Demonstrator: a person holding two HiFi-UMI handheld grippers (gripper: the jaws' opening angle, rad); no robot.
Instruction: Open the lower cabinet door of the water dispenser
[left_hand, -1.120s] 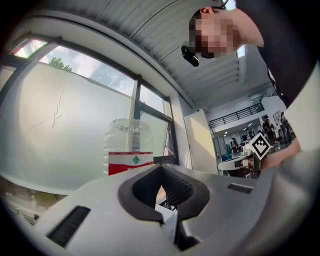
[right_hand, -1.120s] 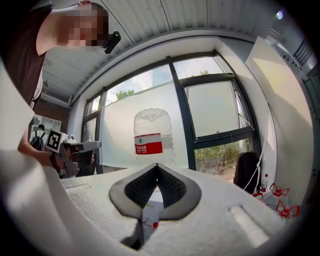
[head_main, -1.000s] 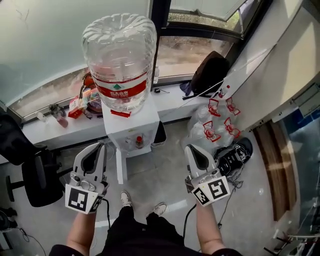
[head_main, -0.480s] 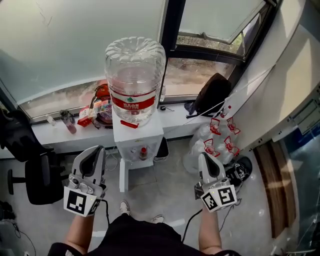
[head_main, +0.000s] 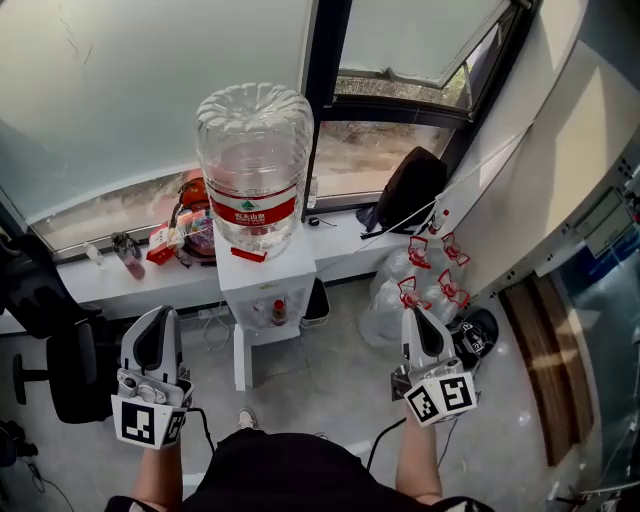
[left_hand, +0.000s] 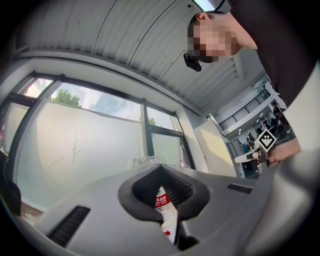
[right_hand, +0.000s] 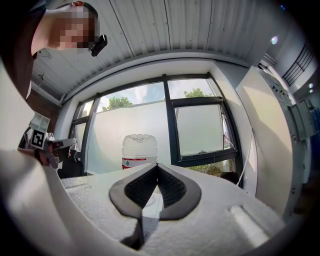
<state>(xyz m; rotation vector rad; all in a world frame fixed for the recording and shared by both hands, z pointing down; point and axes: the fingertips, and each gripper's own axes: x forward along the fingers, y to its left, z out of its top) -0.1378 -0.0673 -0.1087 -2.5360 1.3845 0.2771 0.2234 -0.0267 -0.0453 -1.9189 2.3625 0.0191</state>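
Both pairs of jaws are closed on nothing: my left gripper and right gripper are held out at either side of me, touching nothing. The water dispenser stands on the floor ahead, between them and well apart, backed against the window ledge, with a big bottle on top. Its lower cabinet door, below the taps, is too foreshortened from up here to judge.

Water bottle is clear glossy plastic, ribbed on top, with a shiny red label. Water dispenser body looks like smooth white plastic. Floor is grey, slightly glossy. Left gripper shell is smooth matt grey, right gripper is grainy white. Both have ribbed black pads.
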